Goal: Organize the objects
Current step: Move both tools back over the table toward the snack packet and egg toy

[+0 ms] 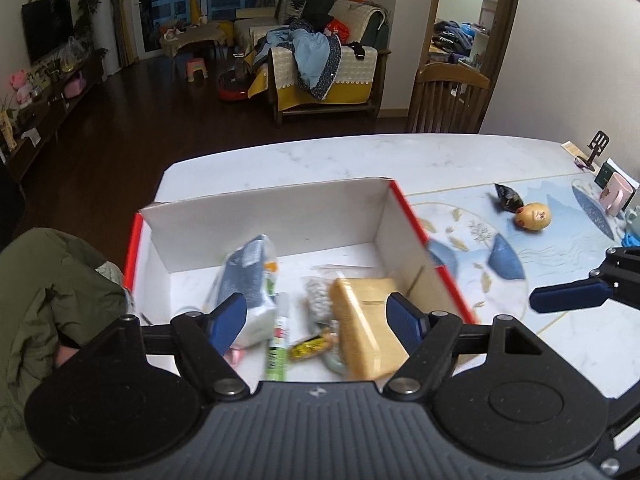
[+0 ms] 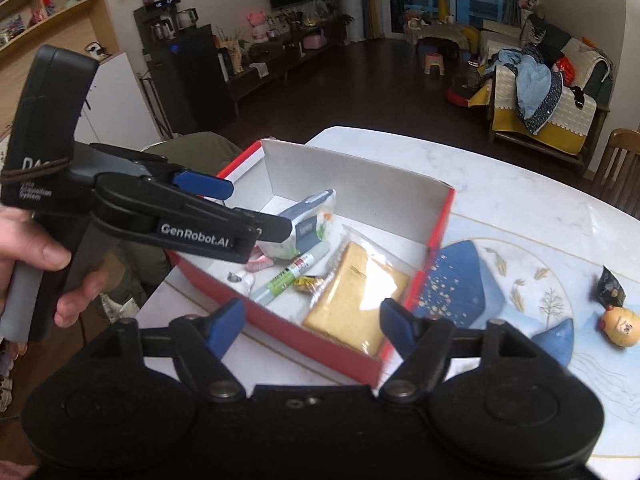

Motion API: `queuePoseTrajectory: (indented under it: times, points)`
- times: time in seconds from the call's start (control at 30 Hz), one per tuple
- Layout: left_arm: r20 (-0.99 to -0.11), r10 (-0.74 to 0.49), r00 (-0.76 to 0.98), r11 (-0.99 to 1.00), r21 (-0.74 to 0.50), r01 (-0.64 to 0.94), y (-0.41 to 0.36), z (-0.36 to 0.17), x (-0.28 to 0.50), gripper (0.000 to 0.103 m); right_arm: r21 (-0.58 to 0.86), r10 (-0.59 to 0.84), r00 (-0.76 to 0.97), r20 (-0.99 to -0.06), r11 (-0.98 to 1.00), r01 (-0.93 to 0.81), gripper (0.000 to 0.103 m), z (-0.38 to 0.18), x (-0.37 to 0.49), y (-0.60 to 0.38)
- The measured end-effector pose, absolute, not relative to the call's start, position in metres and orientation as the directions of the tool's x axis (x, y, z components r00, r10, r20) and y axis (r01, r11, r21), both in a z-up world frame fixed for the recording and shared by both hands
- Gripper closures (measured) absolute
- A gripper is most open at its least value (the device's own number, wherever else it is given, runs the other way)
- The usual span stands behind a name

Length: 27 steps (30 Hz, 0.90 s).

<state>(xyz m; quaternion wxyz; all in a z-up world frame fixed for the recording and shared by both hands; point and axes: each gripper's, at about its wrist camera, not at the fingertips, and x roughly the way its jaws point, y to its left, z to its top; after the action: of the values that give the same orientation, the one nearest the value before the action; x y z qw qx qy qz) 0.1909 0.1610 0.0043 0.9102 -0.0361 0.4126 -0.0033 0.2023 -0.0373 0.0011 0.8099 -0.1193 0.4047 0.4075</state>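
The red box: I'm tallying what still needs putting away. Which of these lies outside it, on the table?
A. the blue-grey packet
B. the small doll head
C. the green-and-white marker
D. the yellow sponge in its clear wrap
B. The small doll head lies on the patterned mat, to the right of the red box, while the marker, sponge and packet lie inside.

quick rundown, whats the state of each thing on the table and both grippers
red box: open, no lid, partly filled
yellow packet: lying flat in the box
green marker: lying in the box
blue-grey pouch: in the box, leaning
round toy head: outside the box, on the mat
dark snack packet: outside the box, on the mat
left gripper: open, empty
right gripper: open, empty
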Motion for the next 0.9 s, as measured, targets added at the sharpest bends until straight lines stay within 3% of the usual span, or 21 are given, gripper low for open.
queuePoseTrajectory:
  times: [0.1,0.3,0.5,0.67,0.9]
  points:
    - [-0.752,-0.032,0.658,0.997,-0.067,-0.028,0.142,0.006,0.191,0.020,0.126,0.570,0.350,-0.744,0.634,-0.763,0.014,0.004,0.205,-0.062]
    - [-0.755,-0.062,0.653,0.996,-0.086,-0.005,0.095,0.003,0.200,0.019,0.074,0.548,0.397,-0.736,0.648,-0.758,0.002,0.001,0.220,-0.114]
    - [-0.765,-0.094,0.637,0.994,-0.105,0.020,0.044,-0.008,0.220,0.015,0.017,0.493,0.442,-0.750,0.682,-0.731,0.001,-0.011,0.242,-0.169]
    - [-0.767,-0.104,0.633,0.994,-0.099,0.044,0.001,-0.014,0.242,0.003,-0.001,0.449,0.476,-0.756,0.726,-0.687,0.001,-0.022,0.262,-0.214]
    - [-0.781,-0.118,0.614,0.993,-0.079,0.090,-0.055,-0.026,0.282,0.002,-0.004,0.400,0.509,-0.762,0.784,-0.621,0.001,-0.038,0.291,-0.264]
